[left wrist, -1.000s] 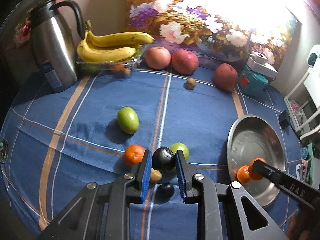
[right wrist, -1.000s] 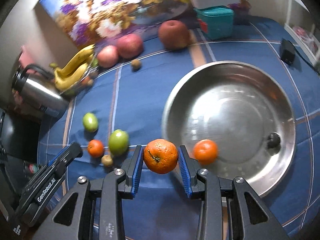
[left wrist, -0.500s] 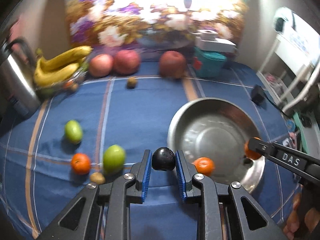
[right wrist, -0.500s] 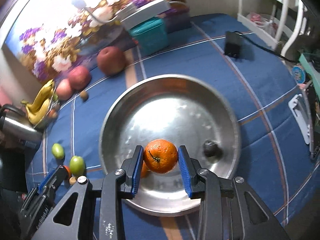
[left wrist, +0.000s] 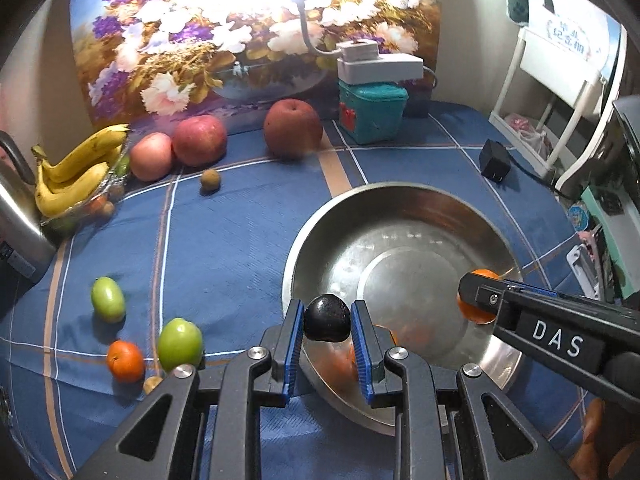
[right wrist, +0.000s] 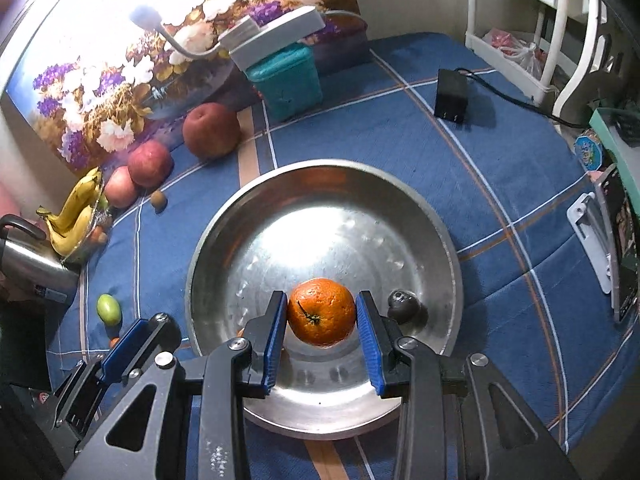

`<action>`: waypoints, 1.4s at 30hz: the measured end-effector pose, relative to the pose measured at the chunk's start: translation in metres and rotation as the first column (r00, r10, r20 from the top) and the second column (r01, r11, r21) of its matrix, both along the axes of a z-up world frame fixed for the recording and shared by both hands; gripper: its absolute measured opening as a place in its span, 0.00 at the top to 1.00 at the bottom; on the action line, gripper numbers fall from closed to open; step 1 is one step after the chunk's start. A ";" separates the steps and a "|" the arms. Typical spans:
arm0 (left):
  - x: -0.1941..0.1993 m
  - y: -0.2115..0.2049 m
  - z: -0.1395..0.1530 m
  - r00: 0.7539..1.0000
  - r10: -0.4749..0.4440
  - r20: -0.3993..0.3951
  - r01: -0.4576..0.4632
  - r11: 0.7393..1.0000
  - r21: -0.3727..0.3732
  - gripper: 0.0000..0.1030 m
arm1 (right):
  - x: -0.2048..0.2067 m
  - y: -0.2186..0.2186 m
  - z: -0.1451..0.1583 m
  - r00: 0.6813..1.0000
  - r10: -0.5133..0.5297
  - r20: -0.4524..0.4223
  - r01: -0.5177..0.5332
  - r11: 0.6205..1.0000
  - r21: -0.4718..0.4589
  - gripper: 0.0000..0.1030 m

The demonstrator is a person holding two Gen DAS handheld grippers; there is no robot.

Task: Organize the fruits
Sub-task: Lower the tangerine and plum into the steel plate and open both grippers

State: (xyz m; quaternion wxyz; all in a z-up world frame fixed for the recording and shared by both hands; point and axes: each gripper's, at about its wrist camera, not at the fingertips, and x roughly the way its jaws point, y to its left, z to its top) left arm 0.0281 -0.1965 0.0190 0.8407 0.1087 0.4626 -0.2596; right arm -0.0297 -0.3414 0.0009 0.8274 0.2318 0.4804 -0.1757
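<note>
My left gripper point(left wrist: 327, 324) is shut on a dark plum point(left wrist: 327, 318) and holds it above the near left rim of the steel bowl point(left wrist: 400, 216). My right gripper point(right wrist: 322, 314) is shut on an orange point(right wrist: 321, 311) over the bowl point(right wrist: 328, 208); it shows from the side in the left wrist view point(left wrist: 478, 300). Another dark plum point(right wrist: 402, 306) lies in the bowl at its right. An orange point(left wrist: 344, 364) lies in the bowl, partly hidden behind my left fingers. On the cloth at the left lie two green fruits point(left wrist: 107, 299) point(left wrist: 180, 343), an orange point(left wrist: 125, 361) and a small brown fruit point(left wrist: 152, 384).
Three red apples point(left wrist: 293, 128) point(left wrist: 199, 140) point(left wrist: 151, 156) and a small brown fruit point(left wrist: 210, 180) lie at the back. Bananas point(left wrist: 76, 172) sit on a clear tray beside a steel kettle point(left wrist: 16, 216). A teal box point(left wrist: 372, 110) and a black adapter point(left wrist: 495, 166) stand behind the bowl.
Both grippers moved right with their fruit. The left went from the loose fruits to the bowl's near rim. The right went from the bowl's edge to over its middle.
</note>
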 end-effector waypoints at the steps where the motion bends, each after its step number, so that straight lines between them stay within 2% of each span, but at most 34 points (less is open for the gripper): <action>1: 0.000 -0.002 -0.002 1.000 -0.004 0.002 0.004 1.000 0.005 0.75 | 0.001 0.000 -0.003 1.000 0.003 -0.009 -0.003 1.000 0.003 0.64; 15: -0.003 -0.014 -0.014 0.999 -0.043 0.001 0.043 0.998 0.040 0.75 | 0.006 -0.002 -0.019 0.998 -0.002 -0.060 0.003 1.000 0.013 0.64; 37: -0.005 -0.015 -0.019 0.999 -0.048 -0.007 0.048 0.998 0.046 0.72 | 0.007 -0.001 -0.019 0.997 -0.011 -0.073 0.012 1.000 0.006 0.63; 39: -0.005 -0.015 -0.019 0.999 -0.047 -0.007 0.047 0.998 0.046 0.68 | 0.007 -0.001 -0.019 0.997 -0.011 -0.073 0.011 1.000 0.007 0.63; 42: -0.005 -0.015 -0.017 0.999 -0.047 -0.007 0.047 0.998 0.036 0.54 | 0.007 -0.001 -0.018 0.997 -0.013 -0.073 0.014 1.000 0.005 0.63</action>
